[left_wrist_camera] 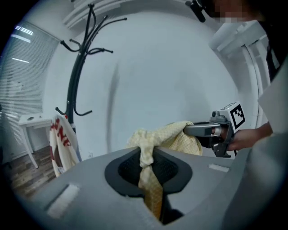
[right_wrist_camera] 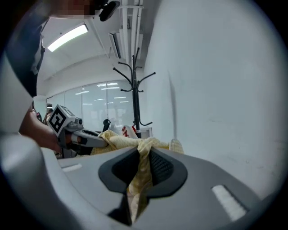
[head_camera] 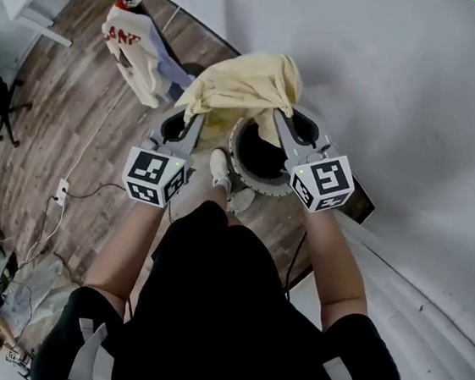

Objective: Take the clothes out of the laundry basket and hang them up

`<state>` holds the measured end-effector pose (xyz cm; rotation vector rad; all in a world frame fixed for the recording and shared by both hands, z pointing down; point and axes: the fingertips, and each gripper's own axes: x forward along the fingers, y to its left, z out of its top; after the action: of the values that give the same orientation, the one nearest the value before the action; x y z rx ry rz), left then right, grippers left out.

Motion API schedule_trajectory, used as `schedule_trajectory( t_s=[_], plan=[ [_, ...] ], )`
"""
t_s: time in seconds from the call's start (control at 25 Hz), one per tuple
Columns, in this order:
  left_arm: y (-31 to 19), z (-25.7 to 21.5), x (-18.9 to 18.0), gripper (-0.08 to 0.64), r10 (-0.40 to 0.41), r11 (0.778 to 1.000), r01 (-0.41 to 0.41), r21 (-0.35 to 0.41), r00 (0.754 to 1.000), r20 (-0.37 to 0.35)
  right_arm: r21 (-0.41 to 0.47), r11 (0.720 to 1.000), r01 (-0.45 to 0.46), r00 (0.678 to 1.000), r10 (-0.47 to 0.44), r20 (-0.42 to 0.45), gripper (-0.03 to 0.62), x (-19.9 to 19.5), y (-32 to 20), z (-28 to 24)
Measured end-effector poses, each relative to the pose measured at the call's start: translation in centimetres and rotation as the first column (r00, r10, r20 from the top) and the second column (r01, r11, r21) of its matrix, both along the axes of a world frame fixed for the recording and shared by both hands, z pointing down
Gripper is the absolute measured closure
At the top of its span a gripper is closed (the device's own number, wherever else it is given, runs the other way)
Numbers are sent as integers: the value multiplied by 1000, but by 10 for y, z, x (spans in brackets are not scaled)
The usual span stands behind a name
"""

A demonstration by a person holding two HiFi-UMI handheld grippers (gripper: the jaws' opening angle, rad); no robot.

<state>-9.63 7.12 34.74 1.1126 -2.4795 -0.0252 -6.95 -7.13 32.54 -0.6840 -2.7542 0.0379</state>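
With left gripper [head_camera: 197, 119] and right gripper [head_camera: 278, 115] fingers pinching only thin folds of the yellow garment [head_camera: 246, 79], either fold could slip out from between them.

Both grippers held out front, each clamped on the yellow cloth [head_camera: 245, 84]
In the head view the left gripper [head_camera: 193, 118] points toward one o'clock and the right gripper [head_camera: 279, 116] toward eleven, so the tips converge. Each pair of jaws is pinched tight on a fold, with the bare forearms [head_camera: 125, 244] stretched out behind them.
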Motion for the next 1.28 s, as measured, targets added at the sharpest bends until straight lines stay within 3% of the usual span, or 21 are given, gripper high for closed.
schedule_trajectory(
  t_s=[0.28, 0.48, 0.6, 0.96, 1.28],
  plan=[
    [88, -93, -6, 522, -145, 989, 142, 44, 985, 98, -50, 992, 114, 989, -109, 95, 538, -5, 85, -80],
    [178, -135, 34, 522, -202, 978, 193, 75, 969, 145, -109, 980, 166, 978, -149, 148, 540, 27, 175, -117],
    [232, -152, 35, 522, -227, 973, 214, 88, 958, 178, -122, 974, 190, 971, -168, 168, 540, 22, 229, -131],
    [388, -172, 2, 522, -216, 972, 187, 144, 951, 222, -120, 979, 167, 964, -136, 228, 538, -8, 390, -162],
    [453, -200, -58, 522, -212, 970, 167, 175, 935, 284, -112, 983, 143, 956, -108, 271, 538, -57, 455, -181]
  ],
)
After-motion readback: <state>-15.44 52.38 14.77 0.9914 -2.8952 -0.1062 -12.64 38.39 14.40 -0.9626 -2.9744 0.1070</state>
